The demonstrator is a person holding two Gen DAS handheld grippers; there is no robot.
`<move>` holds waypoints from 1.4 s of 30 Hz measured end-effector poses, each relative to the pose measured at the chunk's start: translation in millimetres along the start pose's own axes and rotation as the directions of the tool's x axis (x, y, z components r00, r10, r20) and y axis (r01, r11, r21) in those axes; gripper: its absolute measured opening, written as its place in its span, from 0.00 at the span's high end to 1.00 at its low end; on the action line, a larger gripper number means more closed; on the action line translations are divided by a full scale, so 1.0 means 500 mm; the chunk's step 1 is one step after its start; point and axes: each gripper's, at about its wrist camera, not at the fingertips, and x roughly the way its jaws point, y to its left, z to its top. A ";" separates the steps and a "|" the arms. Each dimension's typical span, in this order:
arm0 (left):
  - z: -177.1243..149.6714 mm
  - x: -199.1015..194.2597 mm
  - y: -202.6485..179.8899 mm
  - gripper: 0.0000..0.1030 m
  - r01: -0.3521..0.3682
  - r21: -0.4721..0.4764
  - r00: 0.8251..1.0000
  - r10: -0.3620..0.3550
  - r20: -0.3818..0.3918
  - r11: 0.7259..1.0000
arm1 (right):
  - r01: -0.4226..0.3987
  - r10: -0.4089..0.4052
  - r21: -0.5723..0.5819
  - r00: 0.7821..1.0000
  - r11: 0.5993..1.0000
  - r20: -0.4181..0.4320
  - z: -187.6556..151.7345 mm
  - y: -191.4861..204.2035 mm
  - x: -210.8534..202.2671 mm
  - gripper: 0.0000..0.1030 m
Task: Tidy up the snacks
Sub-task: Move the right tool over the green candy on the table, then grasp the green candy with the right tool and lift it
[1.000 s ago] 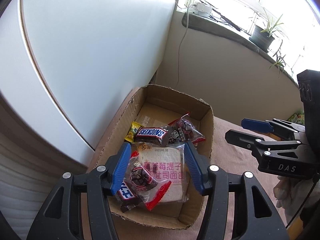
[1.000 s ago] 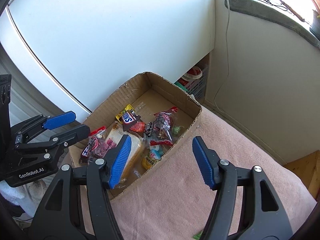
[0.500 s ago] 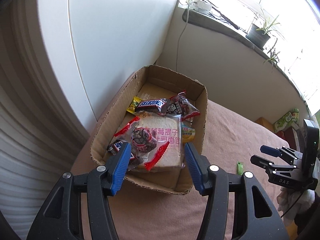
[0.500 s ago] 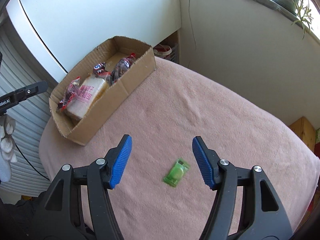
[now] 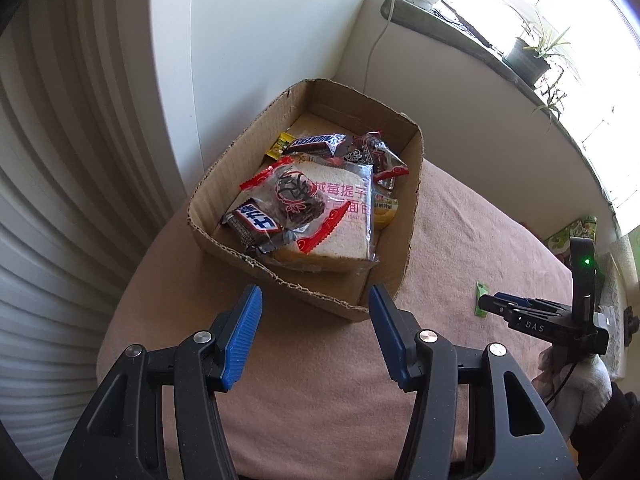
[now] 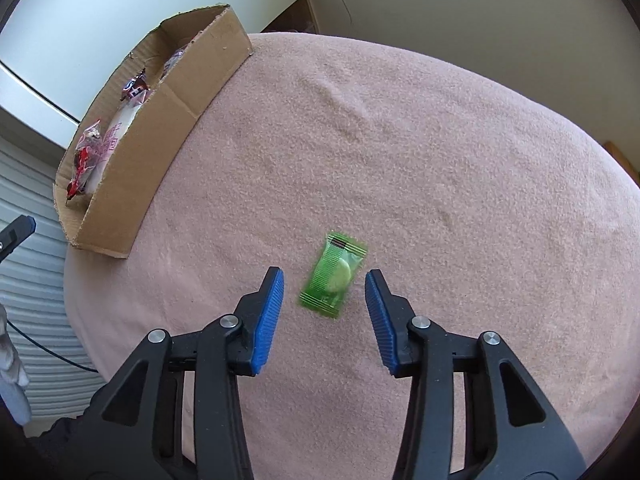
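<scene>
A bright green candy wrapper (image 6: 334,277), finely striped, lies on a dusty-pink cloth (image 6: 440,160) covering the table. Ribbed blue pads line the black fingers (image 6: 269,318). The plain brown cardboard box (image 5: 408,240) holds red-and-clear wrappers (image 5: 316,236), a brown Snickers bar (image 5: 316,143) and white bread lettered in pink (image 5: 344,216).

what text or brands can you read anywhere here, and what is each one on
"SNICKERS": dark bar wrapper at the far end of the cardboard box.
"DAS": right hand-held gripper, on its body.
"士力架": near bar wrapper.
"莓提子" and "面包": bread bag, partly covered.
Green candy wrapper: print too blurred to read.
</scene>
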 end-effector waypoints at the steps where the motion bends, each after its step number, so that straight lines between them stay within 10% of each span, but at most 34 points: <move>1: -0.003 0.002 0.002 0.47 0.000 -0.006 1.000 -0.001 -0.006 1.000 | 0.000 0.000 0.007 1.000 1.000 -0.006 0.001 0.000 0.006 0.57; 15: -0.012 0.000 0.017 0.47 -0.005 -0.029 1.000 0.005 -0.005 1.000 | 0.071 -0.073 -0.055 0.997 0.996 -0.032 0.006 0.032 0.038 0.78; 42: 0.009 -0.035 0.036 0.47 -0.041 -0.047 0.997 0.044 0.063 0.998 | -0.116 0.158 -0.311 0.981 0.943 0.114 0.125 0.297 -0.088 0.79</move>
